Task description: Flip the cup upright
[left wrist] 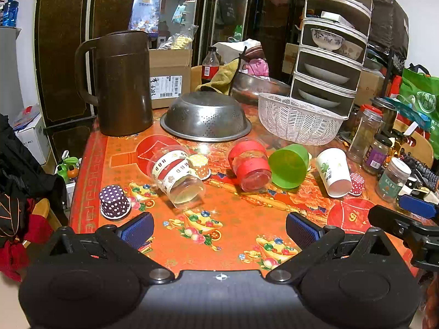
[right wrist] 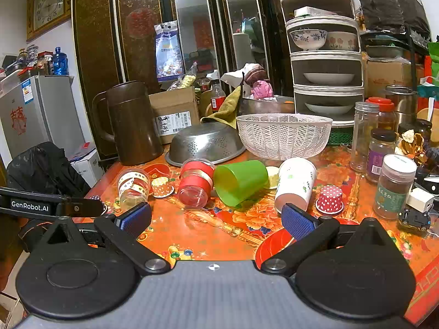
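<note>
Several cups lie on their sides on the orange patterned table [left wrist: 233, 219]: a clear cup with ribbon bands [left wrist: 175, 175] [right wrist: 133, 185], a clear cup with red bands [left wrist: 251, 166] [right wrist: 196, 185], a green plastic cup [left wrist: 289, 166] [right wrist: 240, 182] and a white paper cup [left wrist: 333, 172] [right wrist: 296, 182]. My left gripper [left wrist: 219, 230] is open and empty, short of the cups. My right gripper [right wrist: 216, 218] is open and empty, in front of the green and white cups. It also shows at the right edge of the left wrist view [left wrist: 406, 219].
Small paper cupcake cups stand upside down: purple dotted [left wrist: 114, 201], orange [right wrist: 162, 187], red dotted [right wrist: 330, 199]. Behind are a brown jug [left wrist: 123, 82], a steel colander [left wrist: 205, 116], a white basket [right wrist: 284, 134], a dish rack [right wrist: 325, 54]. Jars [right wrist: 393, 185] stand at the right.
</note>
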Tool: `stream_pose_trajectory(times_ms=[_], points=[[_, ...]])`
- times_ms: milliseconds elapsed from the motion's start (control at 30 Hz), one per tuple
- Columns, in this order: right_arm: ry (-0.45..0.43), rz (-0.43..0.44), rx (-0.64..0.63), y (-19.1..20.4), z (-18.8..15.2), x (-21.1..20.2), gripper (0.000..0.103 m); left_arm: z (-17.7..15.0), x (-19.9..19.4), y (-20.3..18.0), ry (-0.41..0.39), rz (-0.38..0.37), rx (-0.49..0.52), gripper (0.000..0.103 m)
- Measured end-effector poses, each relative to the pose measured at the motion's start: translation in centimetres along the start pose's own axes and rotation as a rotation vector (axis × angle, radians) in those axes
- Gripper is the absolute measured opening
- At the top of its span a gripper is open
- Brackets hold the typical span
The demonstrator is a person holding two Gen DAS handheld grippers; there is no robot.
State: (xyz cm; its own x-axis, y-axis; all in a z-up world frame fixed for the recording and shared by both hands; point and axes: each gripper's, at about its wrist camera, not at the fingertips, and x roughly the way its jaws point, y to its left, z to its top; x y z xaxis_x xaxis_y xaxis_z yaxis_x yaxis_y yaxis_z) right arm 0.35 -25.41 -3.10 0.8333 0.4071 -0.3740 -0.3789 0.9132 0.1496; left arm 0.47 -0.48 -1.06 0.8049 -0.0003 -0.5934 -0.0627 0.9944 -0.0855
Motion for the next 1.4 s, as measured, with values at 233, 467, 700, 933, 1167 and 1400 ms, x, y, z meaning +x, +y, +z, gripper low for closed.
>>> stream_pose_trajectory(times_ms=[233, 467, 700, 933, 1167, 1400], points=[[0.000, 0.000, 0.002, 0.0, 0.0, 0.0, 0.102, 0.0, 0.0, 0.0, 0.000, 0.001, 0.000, 0.103], [0.003, 0.003, 0.014, -0.5, 0.1, -0.1, 0.102, -0.1, 0.4, -0.5, 0.010, 0.006, 0.007, 0.103], [0.000, 0.011, 0.022, -0.9, 0.0, -0.2, 0.102, 0.4, 0.3, -0.7, -0.002, 0.027, 0.002, 0.103], [0.004, 0.027, 0.047, -2.2, -0.2, -0.2, 0.102, 5.5, 3.4, 2.0, 0.057, 0.099, -0.046, 0.103], [-0.005, 0.058, 0.078, -3.5, -0.4, -0.7, 0.102, 8.1, 11.8, 4.8, 0.259, 0.135, -0.198, 0.093], [-0.008, 0.064, 0.113, -5.2, -0.6, -1.0, 0.102, 7.4, 15.8, 4.9, 0.346, 0.182, -0.266, 0.092]])
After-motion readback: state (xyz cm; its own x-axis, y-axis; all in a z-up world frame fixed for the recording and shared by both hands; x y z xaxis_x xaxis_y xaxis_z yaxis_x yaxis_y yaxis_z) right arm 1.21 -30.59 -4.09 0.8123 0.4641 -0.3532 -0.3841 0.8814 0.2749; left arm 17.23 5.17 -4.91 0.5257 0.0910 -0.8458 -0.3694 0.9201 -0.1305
